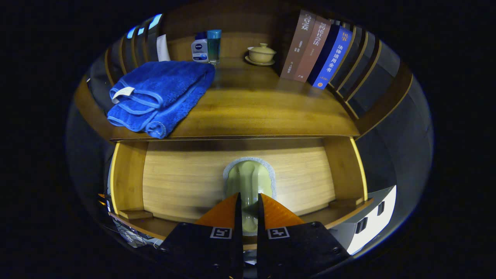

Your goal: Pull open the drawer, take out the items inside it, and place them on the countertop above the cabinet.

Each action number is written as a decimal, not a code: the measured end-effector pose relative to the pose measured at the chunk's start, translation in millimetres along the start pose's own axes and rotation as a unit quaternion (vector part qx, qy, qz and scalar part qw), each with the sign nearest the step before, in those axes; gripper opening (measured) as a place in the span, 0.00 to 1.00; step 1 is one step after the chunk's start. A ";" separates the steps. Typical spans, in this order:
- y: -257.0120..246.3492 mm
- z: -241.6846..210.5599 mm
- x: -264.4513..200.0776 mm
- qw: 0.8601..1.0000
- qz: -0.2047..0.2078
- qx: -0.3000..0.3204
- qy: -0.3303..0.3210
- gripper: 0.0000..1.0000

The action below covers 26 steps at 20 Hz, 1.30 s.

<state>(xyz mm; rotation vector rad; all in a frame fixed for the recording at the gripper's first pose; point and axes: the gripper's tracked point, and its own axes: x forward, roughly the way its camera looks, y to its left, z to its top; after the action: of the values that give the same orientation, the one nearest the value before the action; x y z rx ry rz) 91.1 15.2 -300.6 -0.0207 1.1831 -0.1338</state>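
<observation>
The wooden drawer [182,182] stands pulled open below the countertop [255,108]. On the drawer floor lies a pale green scrubber [248,174] with a grey-white pad rim and a raised middle grip. My gripper [248,195] reaches down into the drawer, and its orange fingers [223,213] are closed to a narrow gap with the green grip squeezed between them. A folded blue towel [159,93] lies on the countertop's left part, close to its front edge.
At the back of the countertop stand a small white bottle [199,48], a teal glass [213,44] and a lidded beige cup on a saucer [261,54]. Several books [317,50] lean at the back right. Bare wood lies between the towel and the books.
</observation>
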 end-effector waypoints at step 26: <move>12.9 182.7 40.3 0.997 0.077 -0.001 -0.017 0.18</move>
<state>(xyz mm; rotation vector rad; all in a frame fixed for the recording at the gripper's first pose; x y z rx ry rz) 276.1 13.5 -269.6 0.0663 1.1470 0.0042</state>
